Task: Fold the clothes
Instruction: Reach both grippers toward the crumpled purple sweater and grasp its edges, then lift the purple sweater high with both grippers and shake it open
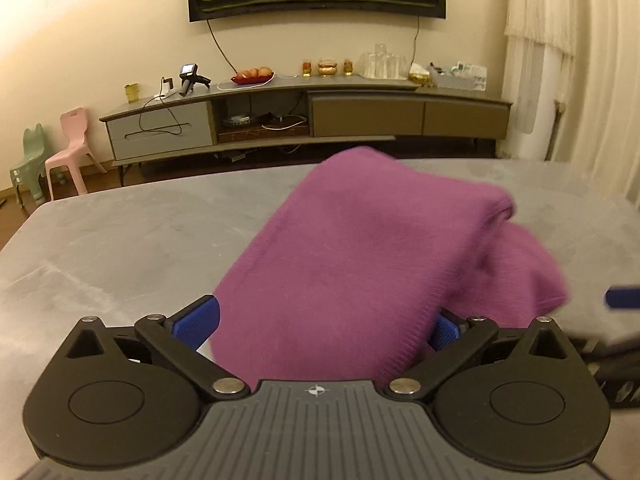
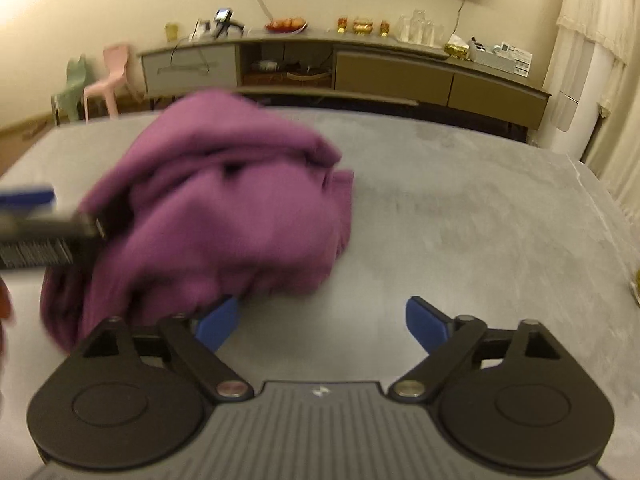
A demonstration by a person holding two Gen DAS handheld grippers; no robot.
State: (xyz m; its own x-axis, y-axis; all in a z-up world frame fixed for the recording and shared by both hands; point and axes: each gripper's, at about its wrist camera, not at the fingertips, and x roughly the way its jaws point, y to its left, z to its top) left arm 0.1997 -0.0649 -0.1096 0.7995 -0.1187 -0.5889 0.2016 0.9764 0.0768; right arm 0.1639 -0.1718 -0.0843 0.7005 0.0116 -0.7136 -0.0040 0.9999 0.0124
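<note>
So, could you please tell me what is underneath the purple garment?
The purple garment lies bunched on the grey table, which shows bare all around it. Whatever sits beneath its folds is covered; nothing else pokes out.

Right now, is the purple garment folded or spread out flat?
Folded, loosely. The purple garment sits bunched in doubled layers on the grey table, with stacked edges showing on one side, not neatly squared.

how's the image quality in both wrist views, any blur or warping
Left wrist view: warm yellowish indoor light, purple garment slightly soft, far cabinet sharp, its top bowed by the fisheye. Right wrist view: garment and the other hand-held gripper at the left edge smeared by motion blur, grey table clearer, dark corners from the lens.
</note>
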